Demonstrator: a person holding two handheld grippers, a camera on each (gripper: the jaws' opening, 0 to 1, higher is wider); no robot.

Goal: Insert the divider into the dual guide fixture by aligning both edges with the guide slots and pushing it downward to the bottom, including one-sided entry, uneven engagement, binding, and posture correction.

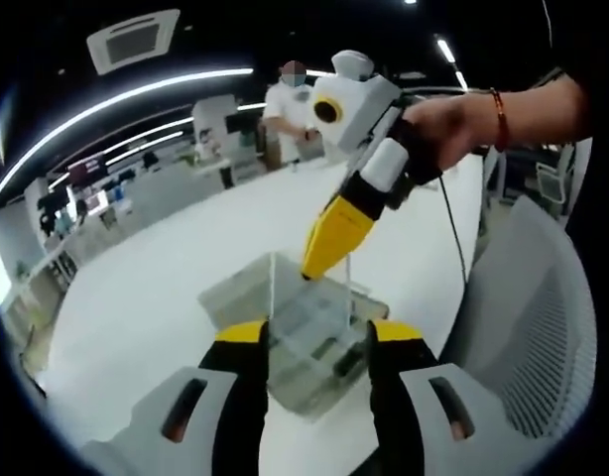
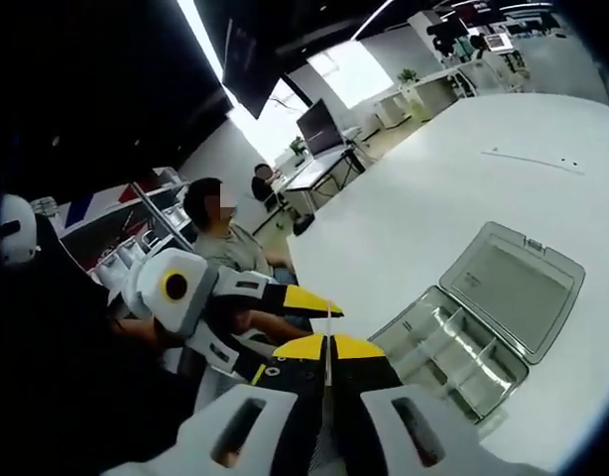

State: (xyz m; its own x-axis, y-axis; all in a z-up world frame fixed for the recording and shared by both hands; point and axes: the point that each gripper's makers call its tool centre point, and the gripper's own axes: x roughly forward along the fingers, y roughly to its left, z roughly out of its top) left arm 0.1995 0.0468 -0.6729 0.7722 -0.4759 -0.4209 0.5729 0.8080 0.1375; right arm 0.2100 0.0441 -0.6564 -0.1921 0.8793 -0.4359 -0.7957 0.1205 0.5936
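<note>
Right gripper view: divider (image 2: 328,342) pinched in right tongs (image 2: 328,349), above fixture (image 2: 483,317).

White table (image 1: 166,288), grey chair (image 1: 543,327), seated person (image 2: 220,233).

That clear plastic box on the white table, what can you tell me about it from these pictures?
The clear plastic box is a see-through organiser case lying flat on the white table. Its hinged lid is swung fully open and rests on the table beside the tray. Thin clear walls split the tray into several compartments. In the left gripper view, the box sits just beyond the left gripper, whose jaws are open, while the right gripper reaches down over it from above.
</note>
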